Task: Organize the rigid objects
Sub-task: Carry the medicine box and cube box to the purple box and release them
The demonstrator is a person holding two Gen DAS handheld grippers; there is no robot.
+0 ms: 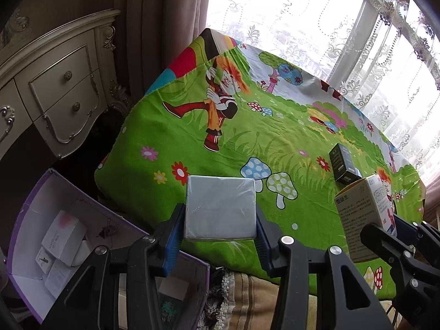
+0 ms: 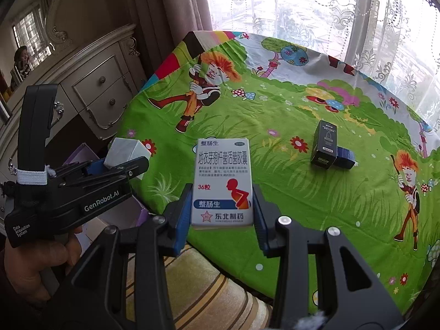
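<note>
My left gripper (image 1: 220,212) is shut on a pale grey, film-wrapped box (image 1: 220,192), held over the near left edge of the cartoon tablecloth (image 1: 275,126). My right gripper (image 2: 222,192) is shut on a white medicine box (image 2: 222,181) with a red figure and blue label, held upright above the cloth's near edge. The right wrist view also shows the left gripper (image 2: 118,162) with the grey box (image 2: 126,150), gripped by a person's hand (image 2: 41,255). Two dark boxes (image 2: 326,145) lie together on the cloth at the right.
An open purple carton (image 1: 24,211) with several white boxes (image 1: 64,235) inside sits below the table's left edge. A cream carved dresser (image 1: 55,88) stands at the left, and a lace-curtained window (image 1: 357,27) lies behind the table. Striped fabric (image 2: 209,288) lies under the grippers.
</note>
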